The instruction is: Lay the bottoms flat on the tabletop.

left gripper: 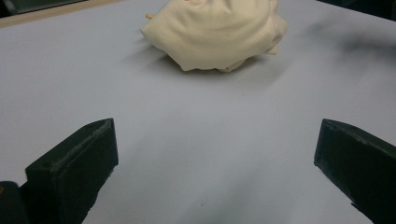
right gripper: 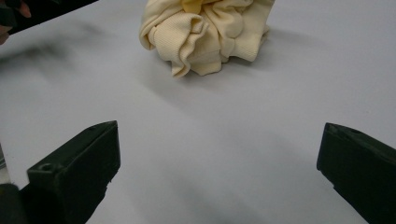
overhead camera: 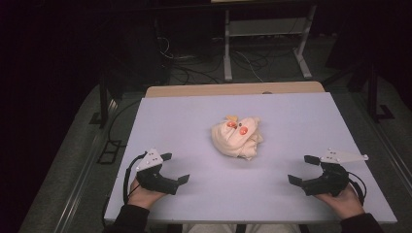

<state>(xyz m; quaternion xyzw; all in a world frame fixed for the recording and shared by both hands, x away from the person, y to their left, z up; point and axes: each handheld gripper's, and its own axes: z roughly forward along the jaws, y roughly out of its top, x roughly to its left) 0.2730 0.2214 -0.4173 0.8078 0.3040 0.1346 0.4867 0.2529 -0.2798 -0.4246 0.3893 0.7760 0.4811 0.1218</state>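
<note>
Crumpled cream cloth sits bunched at worktop centre, orange spots on its top. Left tongs at 8 o'clock of it, right tongs at 4 o'clock; both spread wide, nothing between them, well apart from the cloth. Step looks like the start: approach. Next move likely calls for both tongs closing in on opposite edges.

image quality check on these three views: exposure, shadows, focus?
High view: the pale lavender table top is evenly lit, the room behind nearly black, no glare. Left gripper view: the crumpled cream cloth bundle is fairly sharp with a soft shadow beneath, the near black jaws slightly soft. Right gripper view: cloth folds crisp, a blurred dark shadow at upper left.
</note>
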